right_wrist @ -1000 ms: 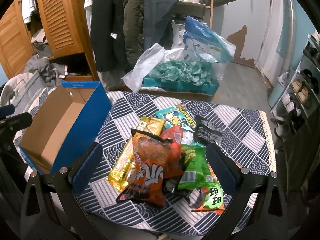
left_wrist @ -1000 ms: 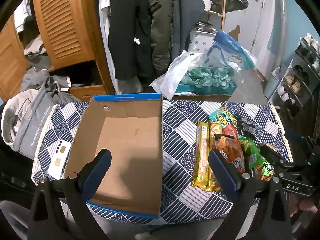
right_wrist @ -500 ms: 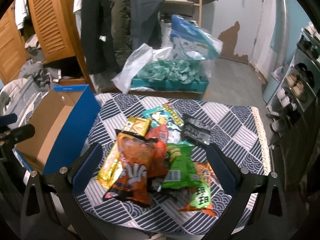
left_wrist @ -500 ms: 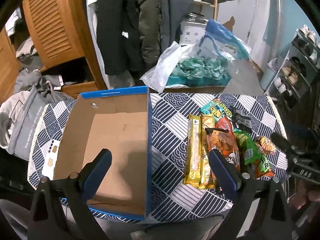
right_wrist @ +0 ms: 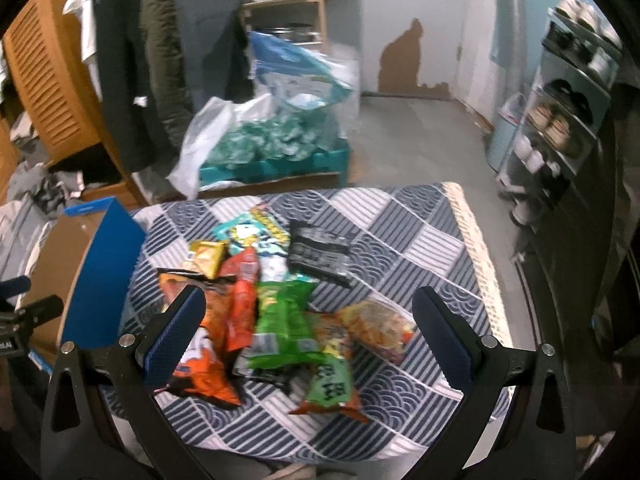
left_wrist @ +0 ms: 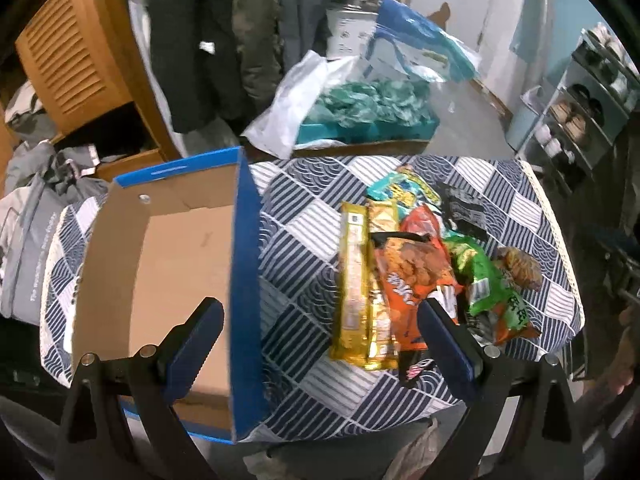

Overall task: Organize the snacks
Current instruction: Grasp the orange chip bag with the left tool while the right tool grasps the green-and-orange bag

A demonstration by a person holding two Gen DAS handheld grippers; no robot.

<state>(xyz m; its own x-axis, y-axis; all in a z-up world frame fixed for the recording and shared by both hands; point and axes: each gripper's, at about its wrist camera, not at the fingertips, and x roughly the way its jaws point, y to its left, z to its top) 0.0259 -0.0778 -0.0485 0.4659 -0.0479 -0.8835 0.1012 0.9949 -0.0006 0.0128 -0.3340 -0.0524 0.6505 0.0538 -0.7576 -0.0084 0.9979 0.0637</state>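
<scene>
Nearest, both grippers hung wide open w/ nothing in them: left gripper [left_wrist: 320,336] straddled the box wall and the near end of the pile, right gripper [right_wrist: 308,328] sat over the pile's near half.

Between and just past the right gripper's fingers lay the snacks, all on the right half of the table [right_wrist: 420,248], none in the box yet: orange bag [right_wrist: 208,356] near-left, red bag [right_wrist: 240,300] partly on it, green bag [right_wrist: 284,324] in the middle overlapping both neighbours, a clear pack [right_wrist: 376,328] near-right. Yellow bars [left_wrist: 360,280] lay side by side on the pile's left edge.

Left of the pile stood the box [left_wrist: 168,264], open, empty, blue-walled.

Farther: teal bag [right_wrist: 252,232] and black pack [right_wrist: 320,252].

Risks, as I judged them: bags overlapped, so closing on one could pinch or drag a neighbour; foil is slick and puffy, prob. slips or crushes if squeezed hard. Box wall stood tall btw pile and floor of box, so a low carry could clip it and shove the box toward the table's left edge.
</scene>
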